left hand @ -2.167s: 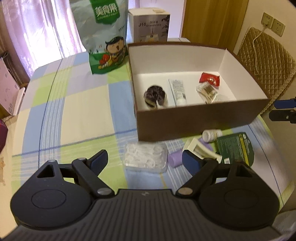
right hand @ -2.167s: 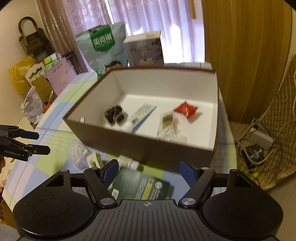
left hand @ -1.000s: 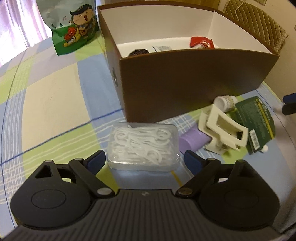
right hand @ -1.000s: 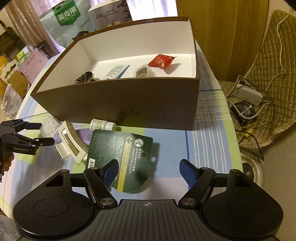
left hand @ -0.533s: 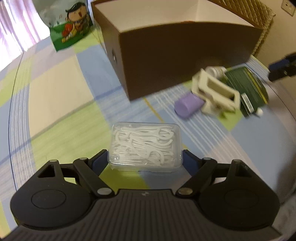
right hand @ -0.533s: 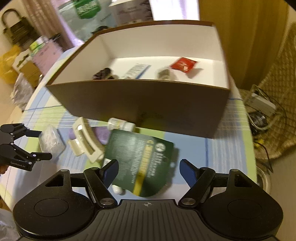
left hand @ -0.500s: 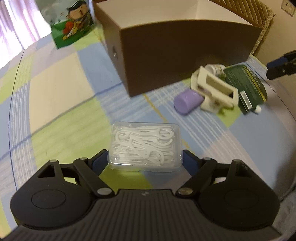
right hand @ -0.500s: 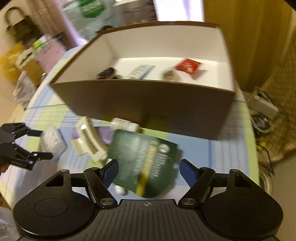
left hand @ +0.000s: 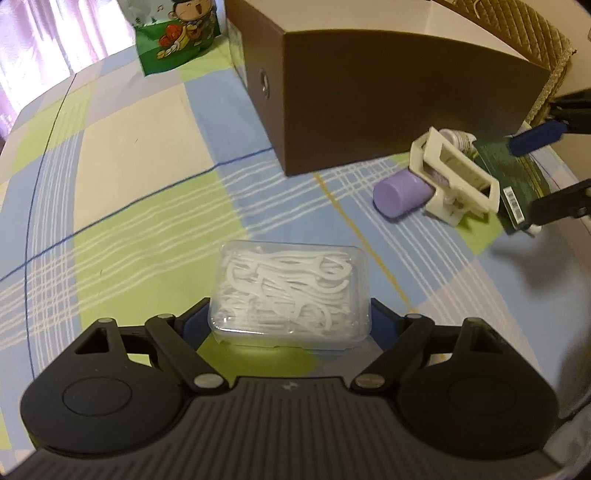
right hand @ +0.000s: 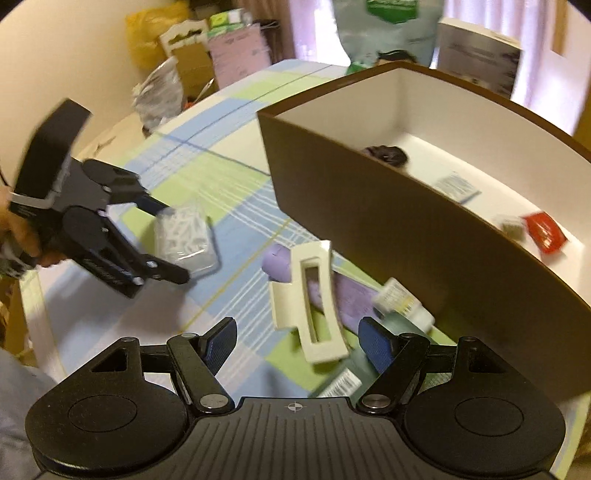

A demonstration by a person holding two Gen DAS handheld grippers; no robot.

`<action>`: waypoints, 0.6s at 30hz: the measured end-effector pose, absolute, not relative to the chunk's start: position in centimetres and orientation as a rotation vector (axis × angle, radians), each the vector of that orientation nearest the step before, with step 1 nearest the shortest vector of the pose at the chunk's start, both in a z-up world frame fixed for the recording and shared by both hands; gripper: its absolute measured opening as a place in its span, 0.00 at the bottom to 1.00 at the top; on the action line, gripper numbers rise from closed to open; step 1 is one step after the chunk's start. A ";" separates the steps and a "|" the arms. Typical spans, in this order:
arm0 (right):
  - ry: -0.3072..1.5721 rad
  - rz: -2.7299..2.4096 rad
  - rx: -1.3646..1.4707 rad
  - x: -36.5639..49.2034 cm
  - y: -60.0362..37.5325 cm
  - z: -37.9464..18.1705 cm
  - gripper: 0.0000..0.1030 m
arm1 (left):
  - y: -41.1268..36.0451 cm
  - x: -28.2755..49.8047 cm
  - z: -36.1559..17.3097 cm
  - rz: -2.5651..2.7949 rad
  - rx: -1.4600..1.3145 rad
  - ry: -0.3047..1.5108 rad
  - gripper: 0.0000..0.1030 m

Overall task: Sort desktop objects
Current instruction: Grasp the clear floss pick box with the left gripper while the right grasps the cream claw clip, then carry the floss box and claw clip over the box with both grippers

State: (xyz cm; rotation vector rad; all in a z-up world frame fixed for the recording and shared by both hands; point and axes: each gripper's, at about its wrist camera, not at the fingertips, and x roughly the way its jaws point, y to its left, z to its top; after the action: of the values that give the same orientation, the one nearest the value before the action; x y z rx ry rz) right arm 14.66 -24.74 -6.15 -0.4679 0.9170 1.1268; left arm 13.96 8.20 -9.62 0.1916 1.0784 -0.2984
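A clear box of white floss picks (left hand: 290,295) sits between the blue pads of my left gripper (left hand: 288,321), which press on its two sides just above the checked tablecloth. The right wrist view shows the same grip, the left gripper (right hand: 173,242) around the floss box (right hand: 184,236). My right gripper (right hand: 297,334) stands open, low over a cream hair clip (right hand: 314,302) whose near end lies between its fingers. Under the clip lie a purple tube (right hand: 279,262), a small white bottle (right hand: 402,301) and a dark green packet (right hand: 343,380). The brown box (right hand: 369,229) stands just behind them.
Inside the brown box lie a dark scrunchie (right hand: 386,153), a white tube (right hand: 456,188) and a red packet (right hand: 545,230). A green snack bag (left hand: 177,33) and a white carton (right hand: 476,48) stand behind it. Bags and boards (right hand: 177,62) crowd the floor past the table's left edge.
My left gripper closed in until its pads met the floss box. My right gripper rolled and swung left, from over the green packet to over the hair clip.
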 end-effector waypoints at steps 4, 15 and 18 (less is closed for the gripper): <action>0.896 1.124 -0.531 14.5 -22.7 -7.6 0.76 | 8.4 12.6 -9.4 -0.262 0.175 1.094 0.81; 0.893 1.065 -0.579 14.9 -21.9 -9.2 0.46 | 8.7 12.0 -9.7 -0.182 0.118 1.090 0.82; 0.918 1.080 -0.517 15.0 -22.7 -8.5 0.45 | 8.5 12.2 -9.7 -0.171 0.114 1.071 0.82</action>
State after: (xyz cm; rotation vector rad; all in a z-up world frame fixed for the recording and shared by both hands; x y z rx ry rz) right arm 14.98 -22.66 -8.53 -0.5172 0.9177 1.0802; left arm 12.16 8.54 -9.66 0.1145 1.0710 -0.1715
